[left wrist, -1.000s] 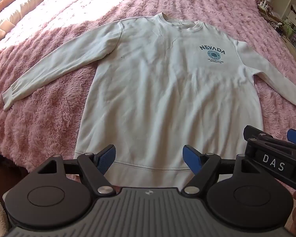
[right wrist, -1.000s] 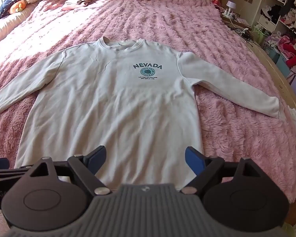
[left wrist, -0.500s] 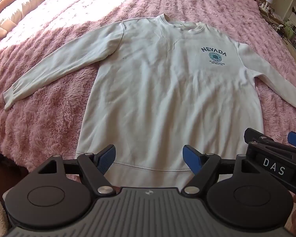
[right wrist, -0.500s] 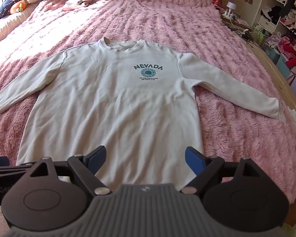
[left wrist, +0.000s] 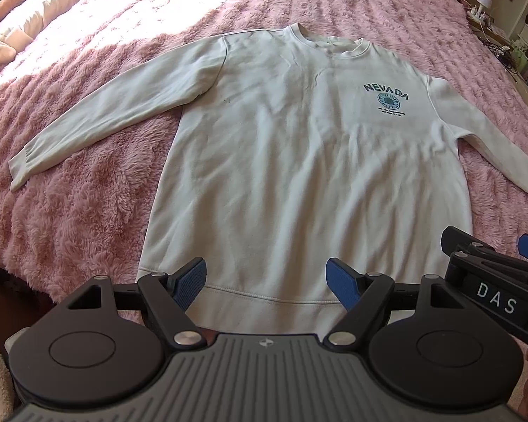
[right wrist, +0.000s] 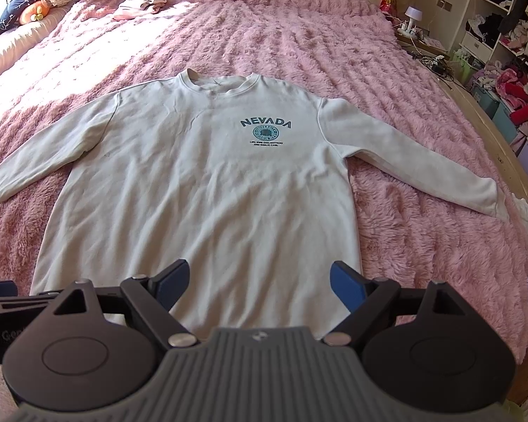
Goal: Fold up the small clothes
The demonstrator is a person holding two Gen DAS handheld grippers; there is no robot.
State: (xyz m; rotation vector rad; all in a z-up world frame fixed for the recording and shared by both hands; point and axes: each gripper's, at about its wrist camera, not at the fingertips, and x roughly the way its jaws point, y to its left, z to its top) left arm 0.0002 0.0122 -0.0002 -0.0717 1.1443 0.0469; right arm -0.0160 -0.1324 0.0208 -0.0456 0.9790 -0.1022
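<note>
A pale grey-white sweatshirt [right wrist: 200,183] lies flat and face up on a fluffy pink bedspread [right wrist: 299,45], its hem at the near edge of the bed and its round neckline pointing toward the far edge. Both long sleeves are spread out to the sides and angle down toward the near edge; the cuff on the right side [right wrist: 489,197] reaches close to the right edge of the bed, and in the left wrist view the other cuff [left wrist: 21,168] lies well out toward the left edge. A dark "NEVADA" print [right wrist: 265,125] with a round emblem sits on the chest, off-centre toward the right shoulder.

The left gripper [left wrist: 265,283] hovers over the hem with its jaws spread wide — nothing between the blue pads [left wrist: 192,283], which frame the ribbed band of the hem. The right gripper [right wrist: 260,285] hangs just beside it, also gaping wide and empty, its pads over the lower body of the sweatshirt. In the left wrist view the right gripper's black body shows at the right edge, marked "DAS".

Near the far left corner of the bed lies a small pale pink garment [right wrist: 140,3]. Pillows and soft toys [right wrist: 21,10] line the far left edge. Beyond the right edge stand cluttered shelves [right wrist: 503,28] and a small white lamp [right wrist: 413,16].
</note>
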